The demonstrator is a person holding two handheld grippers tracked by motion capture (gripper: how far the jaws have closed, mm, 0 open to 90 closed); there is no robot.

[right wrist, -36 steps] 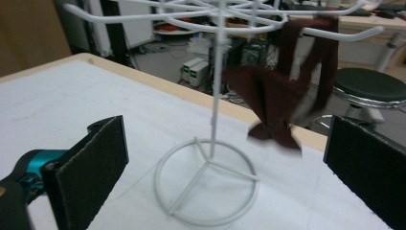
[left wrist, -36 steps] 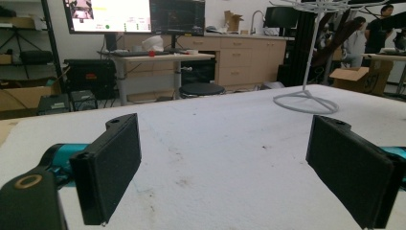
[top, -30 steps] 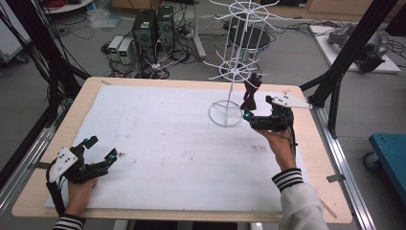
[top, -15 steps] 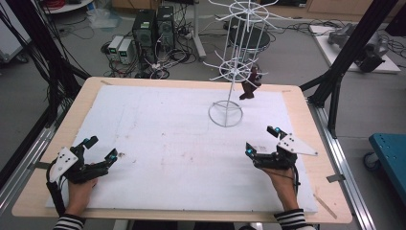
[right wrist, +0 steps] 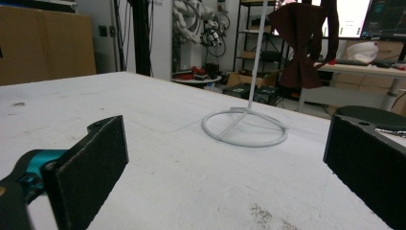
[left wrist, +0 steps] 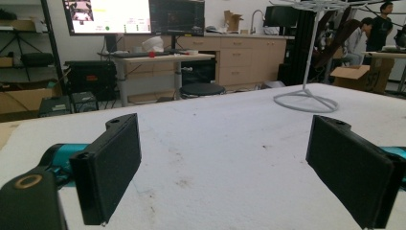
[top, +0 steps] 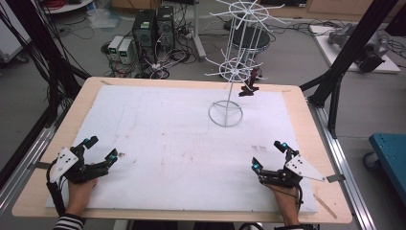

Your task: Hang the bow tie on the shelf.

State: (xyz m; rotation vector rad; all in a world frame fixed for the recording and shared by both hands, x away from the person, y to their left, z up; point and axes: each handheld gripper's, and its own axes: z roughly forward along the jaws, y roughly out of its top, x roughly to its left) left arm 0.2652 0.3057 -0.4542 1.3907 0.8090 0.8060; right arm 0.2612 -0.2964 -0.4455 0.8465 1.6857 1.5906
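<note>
My left gripper (top: 99, 149) rests low near the front left corner of the white mat (top: 172, 134), my hand behind it at the front edge, jaws spread wide with nothing between them. My right gripper (top: 269, 154) sits the same way near the front right corner, wrist straight, jaws parted and empty, pointing up the mat. The dark brown bow (top: 249, 82) hangs from a lower arm of the white wire rack (top: 229, 72), which stands toward the far edge, well apart from both grippers.
</note>
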